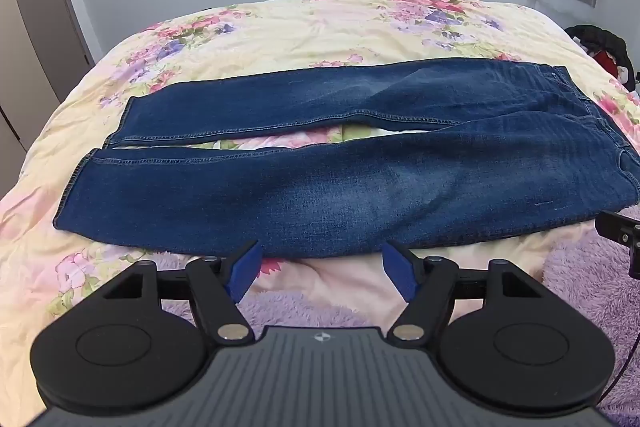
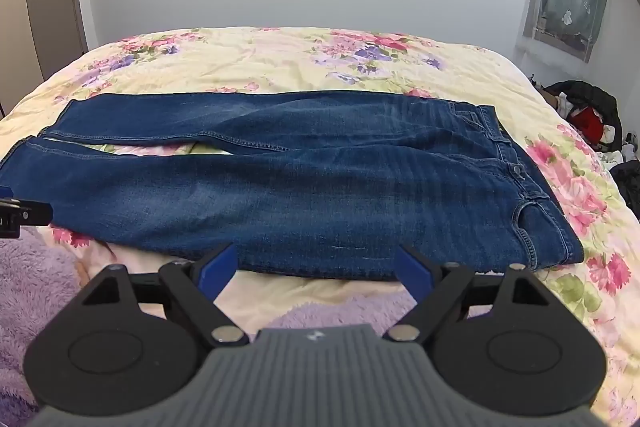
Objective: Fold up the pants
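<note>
At the near edge of the bed, left gripper (image 1: 320, 269) spread wide, blue pads (image 1: 245, 269) parted and holding nothing, poised just short of the near hem of the pants (image 1: 320, 195) around mid-leg. Right gripper (image 2: 316, 269) likewise gaping and empty, aimed at the same near edge closer to the hip. Both apparently lined up along that long side to pinch it and carry the near leg over the far one. Dark blue jeans spread flat across the floral quilt (image 1: 280, 27), cuffs toward the bed's left edge, waistband (image 2: 516, 167) toward the right edge, legs slightly apart with a sliver of quilt showing between. Purple fleece blanket (image 2: 48, 275) bunched under the grippers at the near edge. Plenty of bare quilt beyond the far leg for folding; little spare room past the waistband, where the bed falls away toward dark clothing (image 2: 584, 111).
</note>
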`<state>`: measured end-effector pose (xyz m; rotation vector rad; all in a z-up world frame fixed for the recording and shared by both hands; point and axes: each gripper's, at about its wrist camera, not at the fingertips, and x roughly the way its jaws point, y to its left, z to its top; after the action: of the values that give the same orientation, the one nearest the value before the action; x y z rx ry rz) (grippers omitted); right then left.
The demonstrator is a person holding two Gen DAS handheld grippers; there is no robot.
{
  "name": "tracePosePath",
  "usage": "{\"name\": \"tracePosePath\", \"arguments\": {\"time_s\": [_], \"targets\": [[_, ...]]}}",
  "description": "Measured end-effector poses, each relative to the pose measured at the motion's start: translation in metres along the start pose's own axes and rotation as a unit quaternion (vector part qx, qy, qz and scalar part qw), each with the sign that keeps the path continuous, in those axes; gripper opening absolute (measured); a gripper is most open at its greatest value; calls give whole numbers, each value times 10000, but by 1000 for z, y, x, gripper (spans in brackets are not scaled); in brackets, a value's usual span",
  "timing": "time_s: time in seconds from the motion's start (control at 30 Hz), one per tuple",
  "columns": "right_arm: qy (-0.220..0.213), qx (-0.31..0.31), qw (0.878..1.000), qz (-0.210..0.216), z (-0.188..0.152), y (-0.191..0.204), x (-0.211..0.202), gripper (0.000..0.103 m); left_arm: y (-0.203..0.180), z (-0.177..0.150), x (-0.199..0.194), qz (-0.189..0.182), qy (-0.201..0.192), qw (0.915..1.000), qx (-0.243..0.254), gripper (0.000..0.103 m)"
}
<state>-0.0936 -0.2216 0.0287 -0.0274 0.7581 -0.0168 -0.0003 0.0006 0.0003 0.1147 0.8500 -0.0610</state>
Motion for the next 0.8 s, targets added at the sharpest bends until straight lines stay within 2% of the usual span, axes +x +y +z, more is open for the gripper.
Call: {"name": "tracePosePath", "arguments": {"time_s": [0.5,0.8], "targets": [[-43,-14,10000,-3,0,3,-1,82,-17,-5,-2,50,-13,10000,35,81],[-53,-32,10000,-1,2,2,-1,82,-3,2,-4,3,-17,10000,38,81]]}}
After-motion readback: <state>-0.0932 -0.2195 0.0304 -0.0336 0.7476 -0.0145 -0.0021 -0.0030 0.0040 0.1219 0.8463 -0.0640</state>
